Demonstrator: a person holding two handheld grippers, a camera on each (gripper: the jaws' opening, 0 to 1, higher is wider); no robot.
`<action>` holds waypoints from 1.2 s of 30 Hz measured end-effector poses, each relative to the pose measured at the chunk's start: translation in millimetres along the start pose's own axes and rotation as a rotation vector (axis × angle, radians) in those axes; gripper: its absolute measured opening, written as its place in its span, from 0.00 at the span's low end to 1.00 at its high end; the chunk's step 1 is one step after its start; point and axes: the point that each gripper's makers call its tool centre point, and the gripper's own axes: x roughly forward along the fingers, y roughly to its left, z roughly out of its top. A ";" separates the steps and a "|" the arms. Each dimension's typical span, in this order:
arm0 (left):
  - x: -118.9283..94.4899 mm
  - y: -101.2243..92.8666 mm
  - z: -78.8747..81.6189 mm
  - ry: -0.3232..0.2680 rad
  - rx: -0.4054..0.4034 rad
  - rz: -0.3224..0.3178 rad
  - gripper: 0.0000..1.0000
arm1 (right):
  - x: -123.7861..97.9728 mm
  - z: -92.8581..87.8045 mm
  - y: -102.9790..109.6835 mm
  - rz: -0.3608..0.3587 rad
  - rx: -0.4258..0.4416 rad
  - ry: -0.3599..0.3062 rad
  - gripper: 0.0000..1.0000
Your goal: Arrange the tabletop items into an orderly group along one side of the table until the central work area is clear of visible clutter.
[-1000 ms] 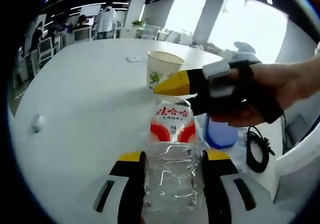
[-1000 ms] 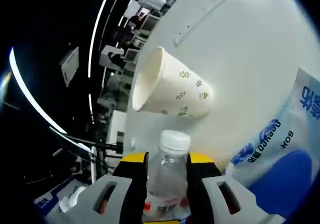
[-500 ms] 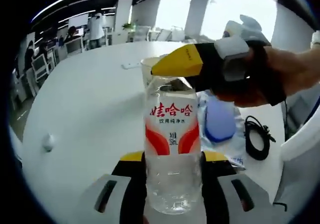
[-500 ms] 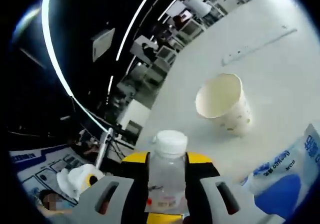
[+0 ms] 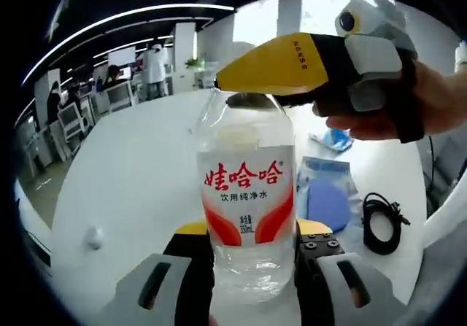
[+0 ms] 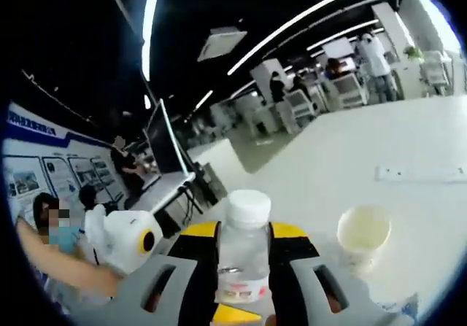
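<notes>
Left gripper view: both claws grip one water bottle [image 5: 246, 195]
Left claw [image 5: 252, 268] clamps its body, right claw [image 6: 244, 257] its neck, paper cup [image 6: 363, 233] beyond

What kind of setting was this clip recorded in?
Most likely an open-plan office. A large white table holds the items, rows of desks and office chairs stand behind it with people at them, long strip lights run across a dark ceiling, and a monitor stands at the side.

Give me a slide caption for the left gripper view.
Both hand-held grippers grip one water bottle: left at its body, right at its neck, above a white table.
</notes>
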 end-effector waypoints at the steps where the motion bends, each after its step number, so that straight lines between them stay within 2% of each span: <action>1: 1.4 1.9 3.7 -0.011 -0.007 0.005 0.37 | 0.4 3.0 0.8 0.002 -0.020 -0.001 0.22; 8: 7.5 10.0 19.0 -0.044 -0.012 0.043 0.37 | 3.1 15.7 17.3 0.091 -0.311 0.019 0.21; 13: 8.4 16.1 20.7 -0.052 -0.003 0.071 0.38 | 5.8 15.4 25.8 0.155 -0.439 0.030 0.21; 24: 26.1 28.4 17.7 -0.040 -0.028 0.114 0.37 | 16.4 10.4 10.5 0.177 -0.470 0.072 0.22; 29: 38.4 37.3 15.2 -0.021 -0.034 0.145 0.37 | 23.9 5.4 1.2 0.189 -0.514 0.103 0.22; 36: 53.1 48.3 24.2 -0.035 -0.033 0.171 0.37 | 30.6 11.5 -14.4 0.193 -0.549 0.106 0.22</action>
